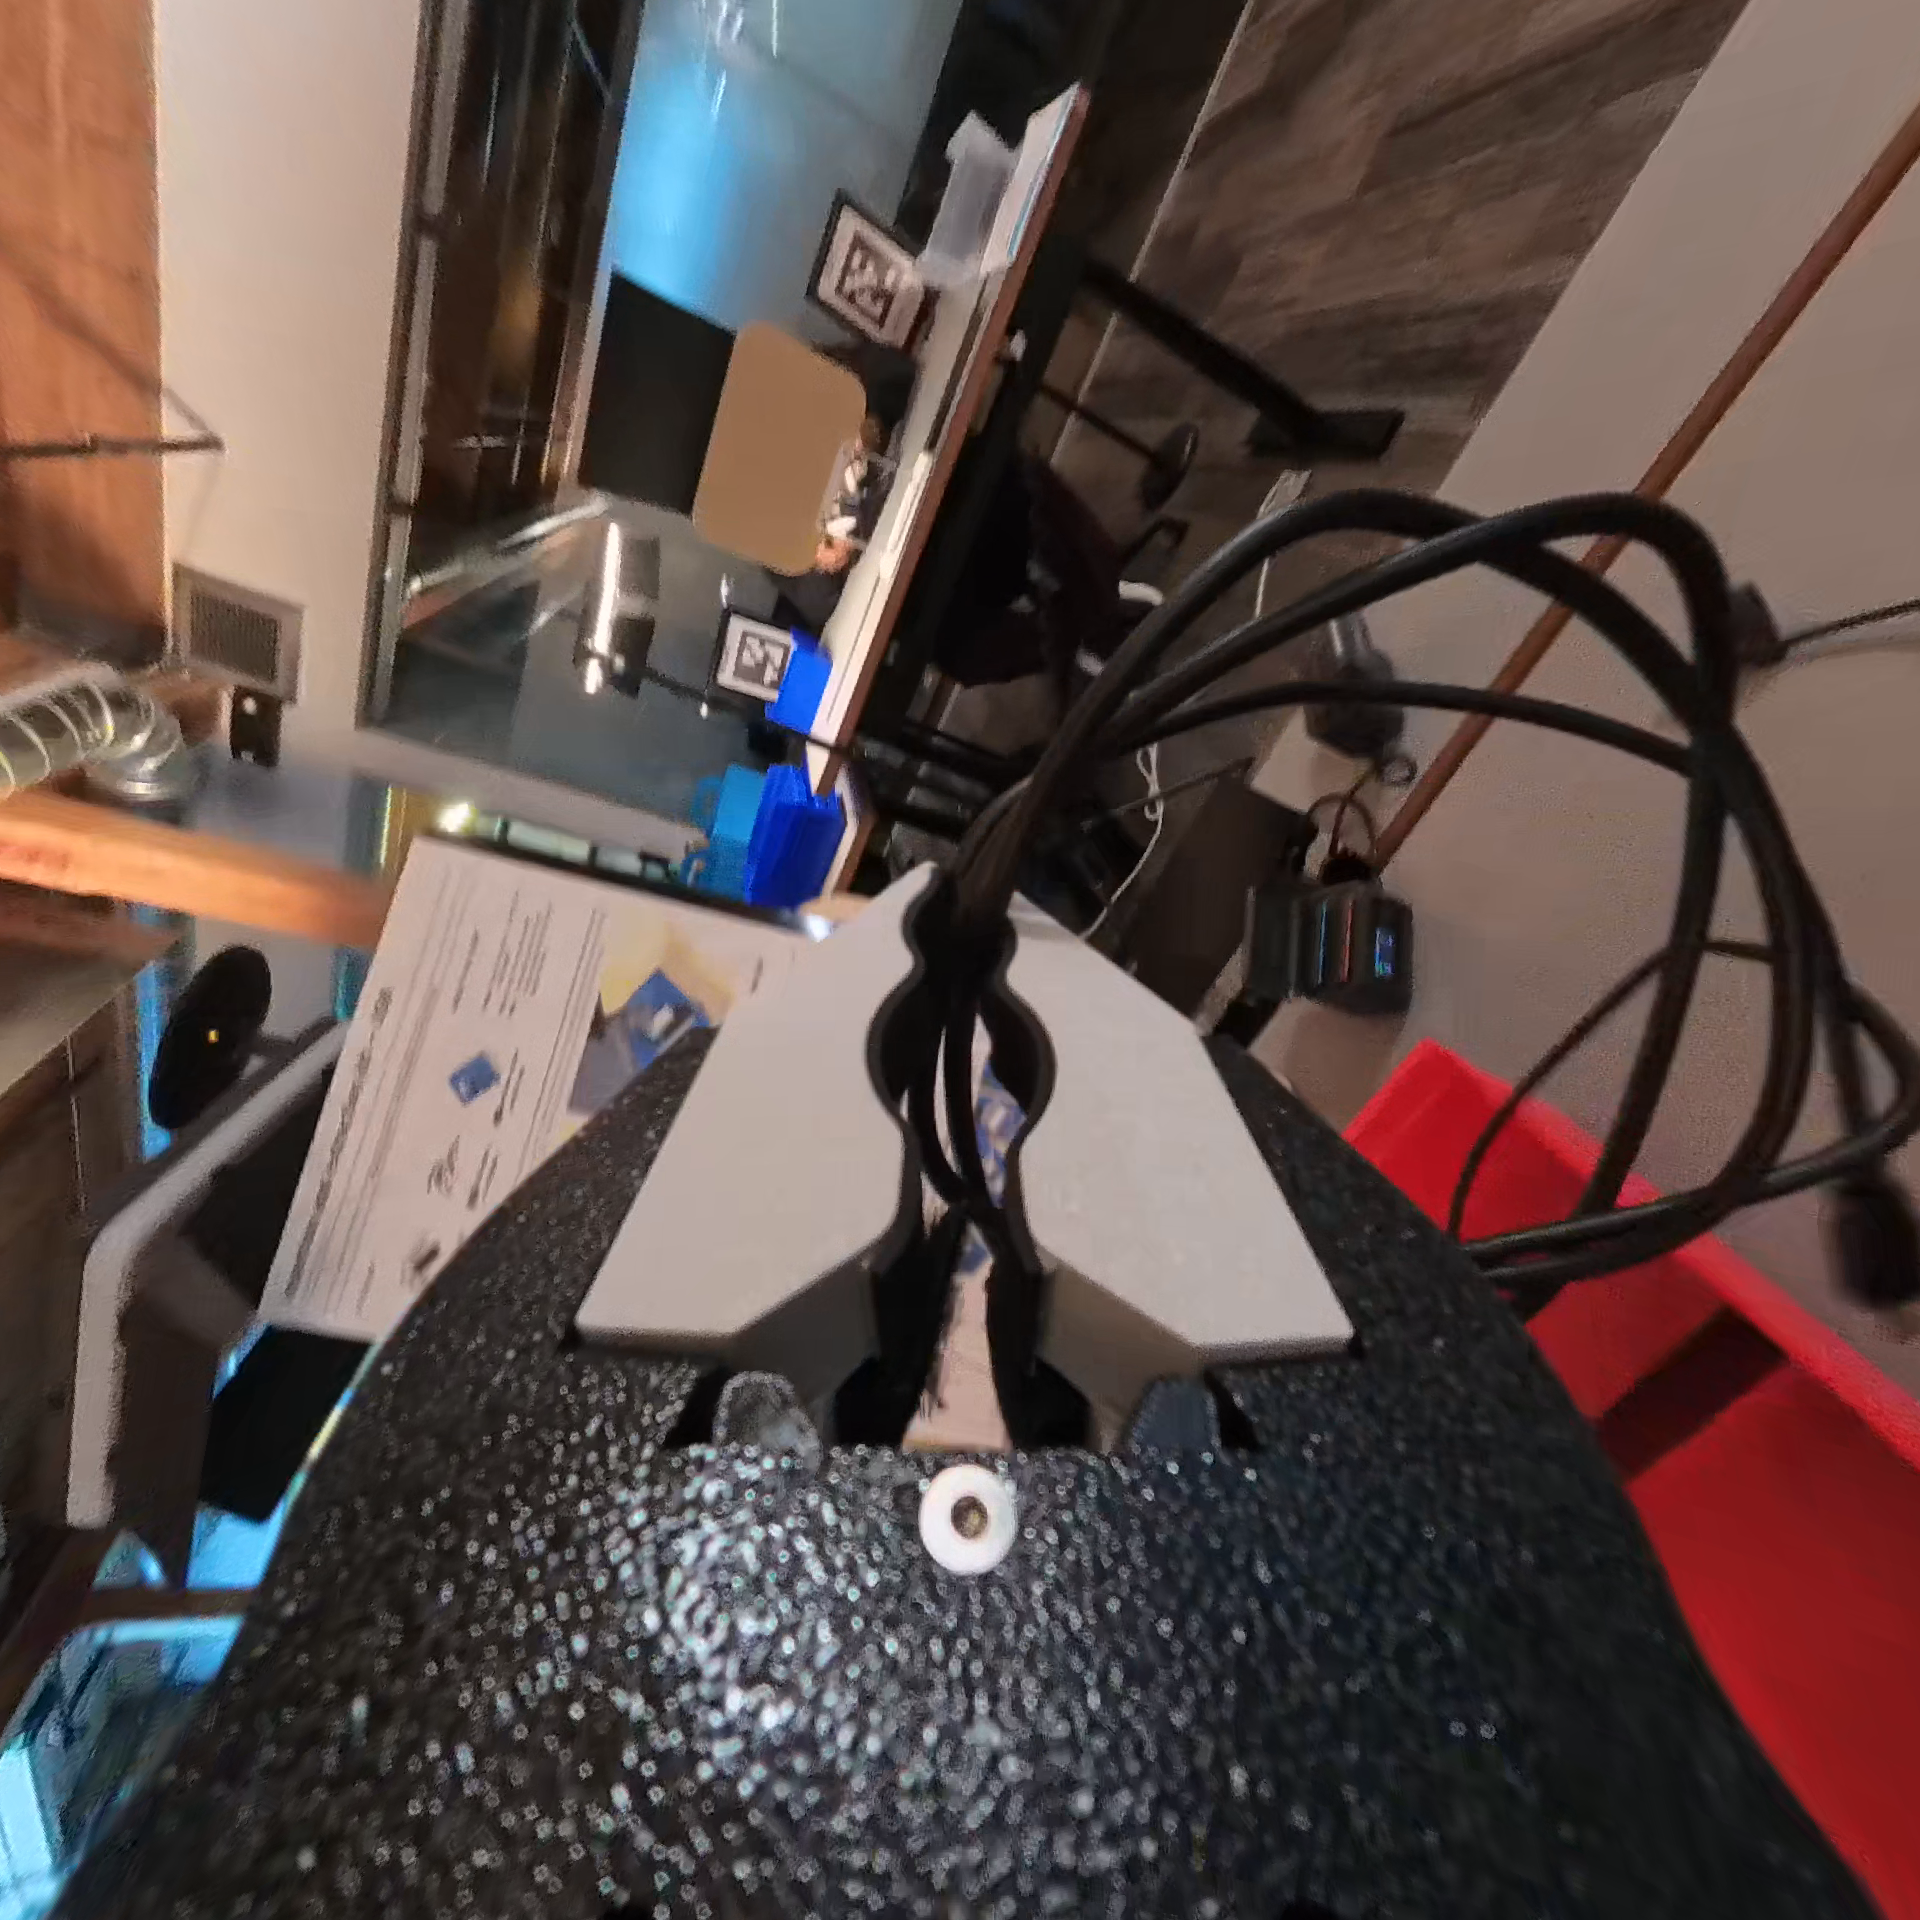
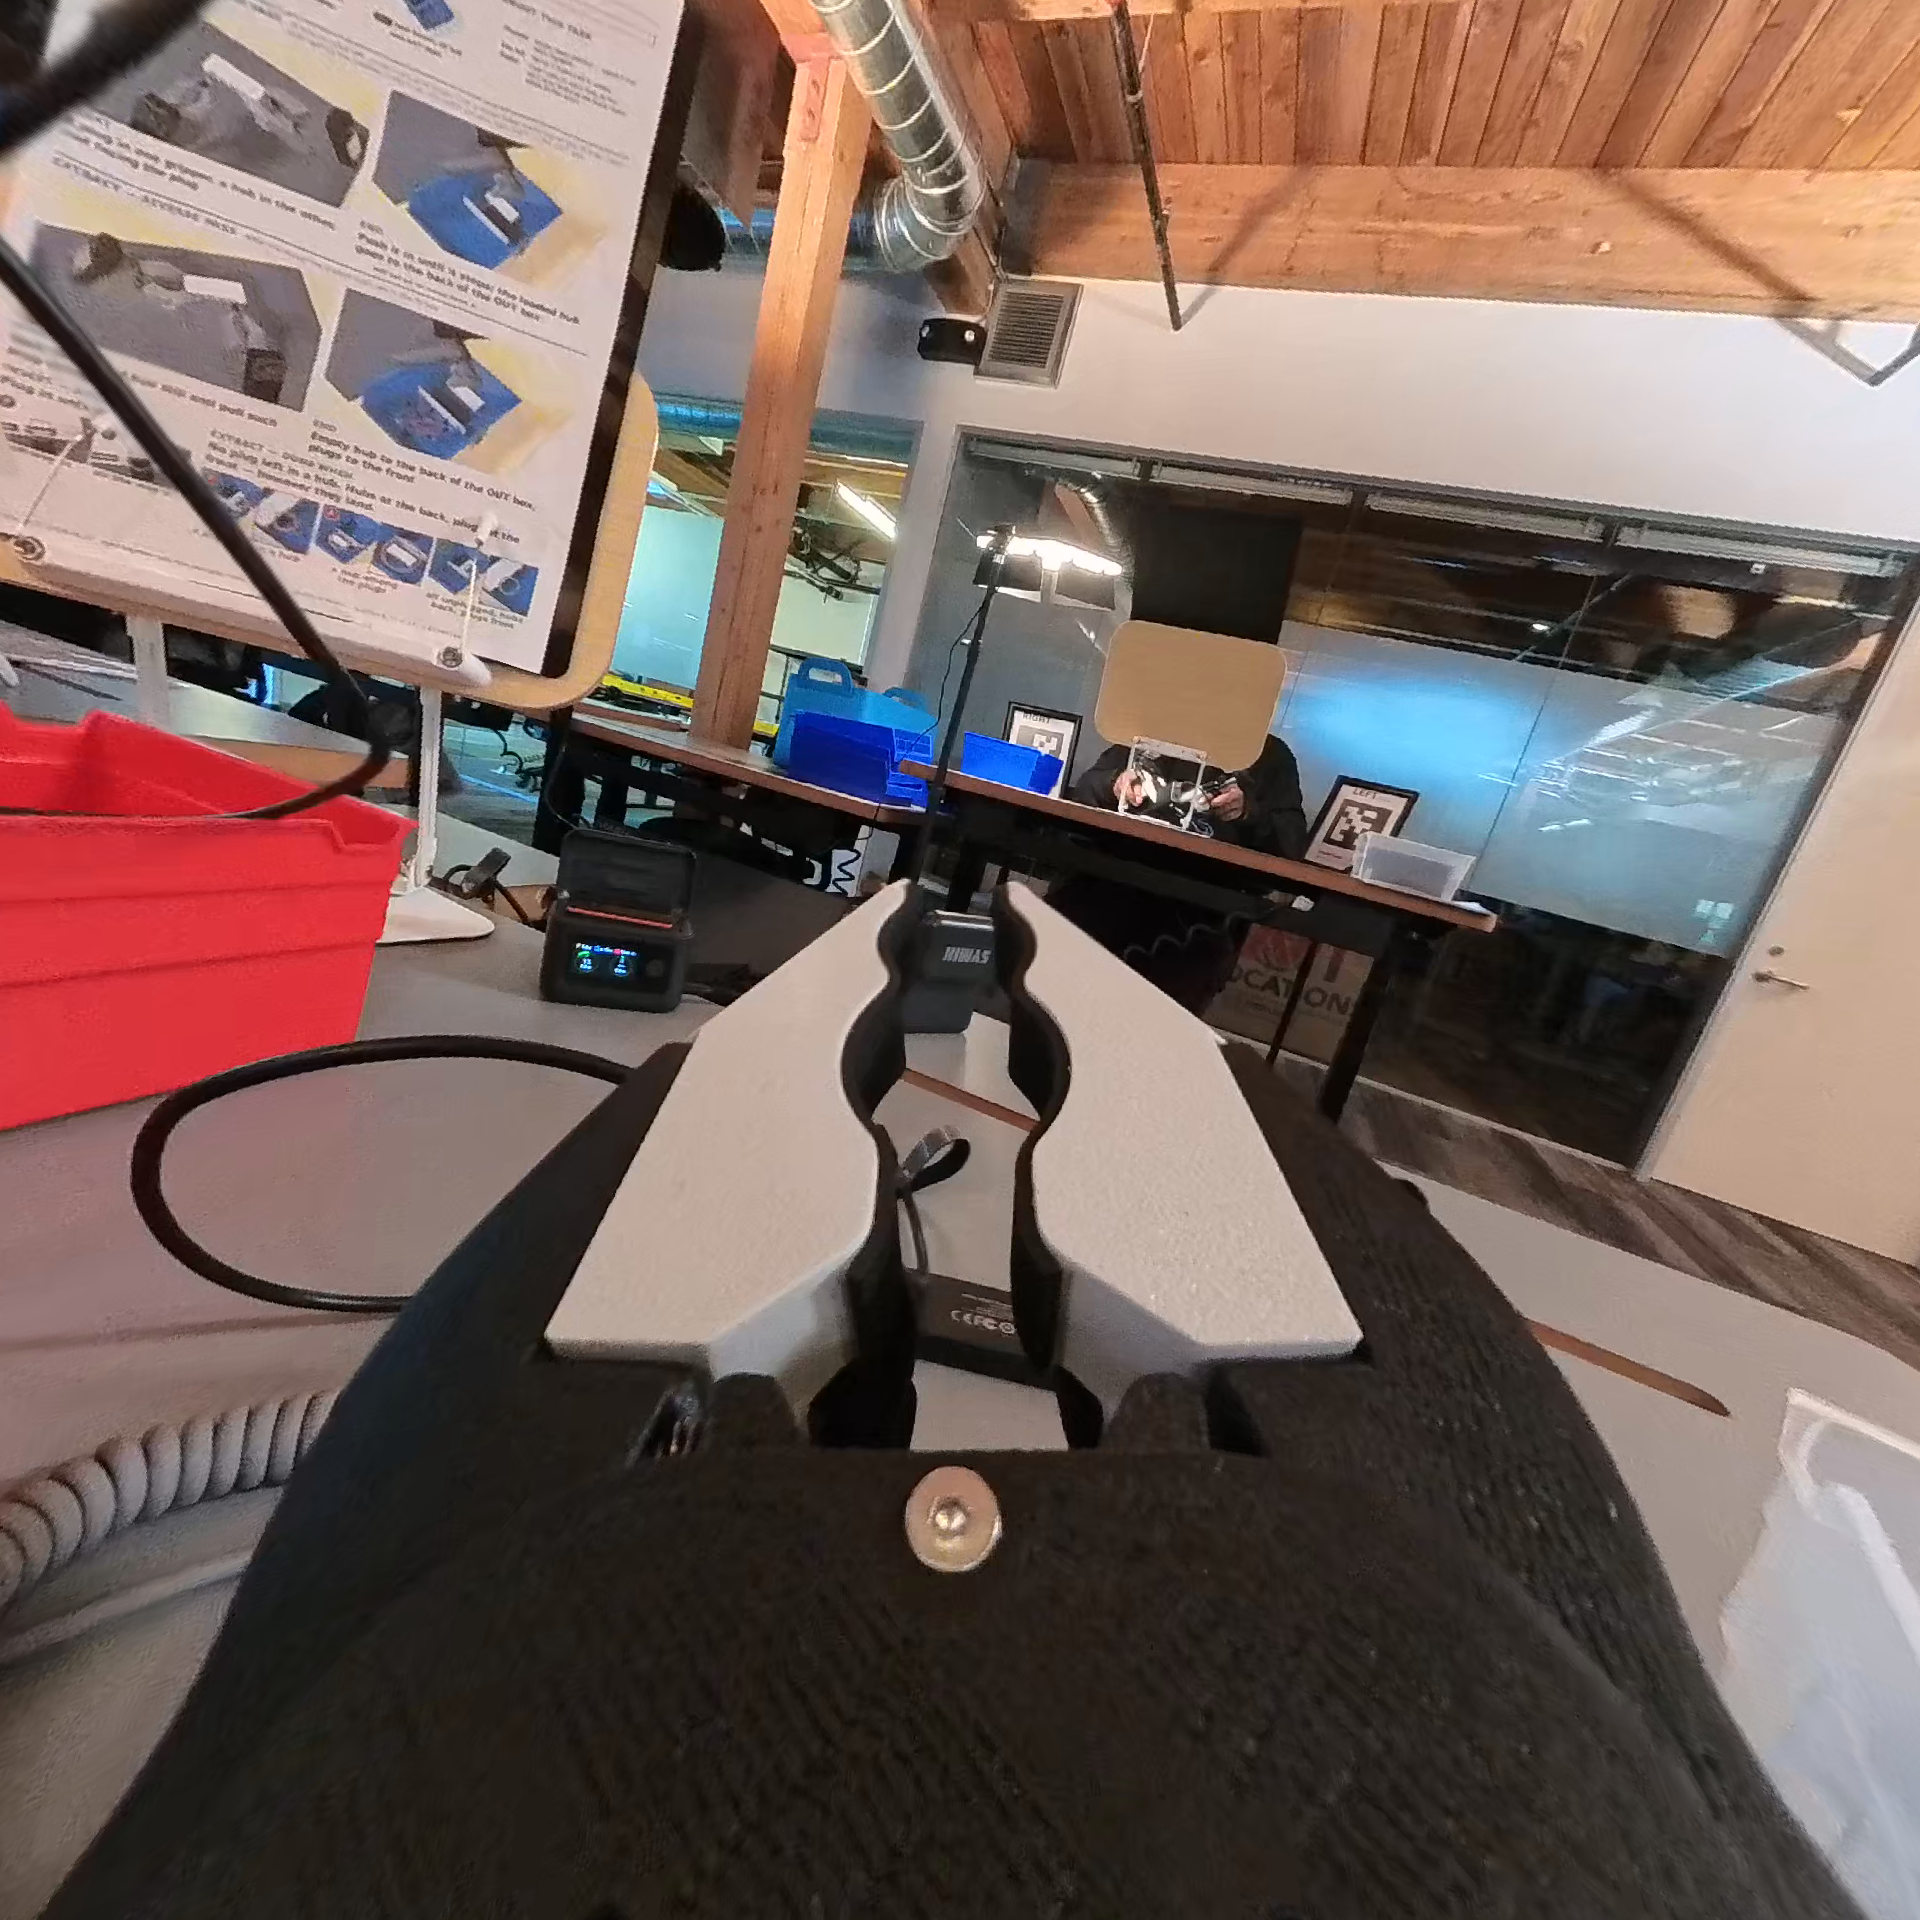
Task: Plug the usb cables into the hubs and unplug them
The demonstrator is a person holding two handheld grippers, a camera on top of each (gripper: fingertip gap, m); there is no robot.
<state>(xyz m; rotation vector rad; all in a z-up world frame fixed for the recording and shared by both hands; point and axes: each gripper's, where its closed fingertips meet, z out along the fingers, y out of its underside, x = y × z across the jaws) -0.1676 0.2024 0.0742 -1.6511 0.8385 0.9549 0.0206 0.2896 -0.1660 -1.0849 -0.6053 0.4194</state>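
Observation:
My left gripper [image 1: 951, 894] is shut on a bundle of black USB cables [image 1: 1455, 540]. The cables loop out to the right, and one plug [image 1: 1875, 1236] hangs by the red bin [image 1: 1714, 1455]. In the right wrist view, my right gripper [image 2: 958, 899] hovers over the grey table with its jaws apart. A black hub [image 2: 971, 1320] lies on the table under the gap between the fingers. Its black cable [image 2: 395, 1046] curls off to the left. A small dark grey box [image 2: 940, 971] shows between the fingertips; I cannot tell if it touches them.
The red bin [image 2: 187, 914] stands at the left, with an instruction board [image 2: 312, 312] above it. A black power bank [image 2: 618, 935] sits beyond the gripper. A grey coiled cord [image 2: 135, 1475] lies at the near left, and a clear box [image 2: 1829, 1610] at the near right.

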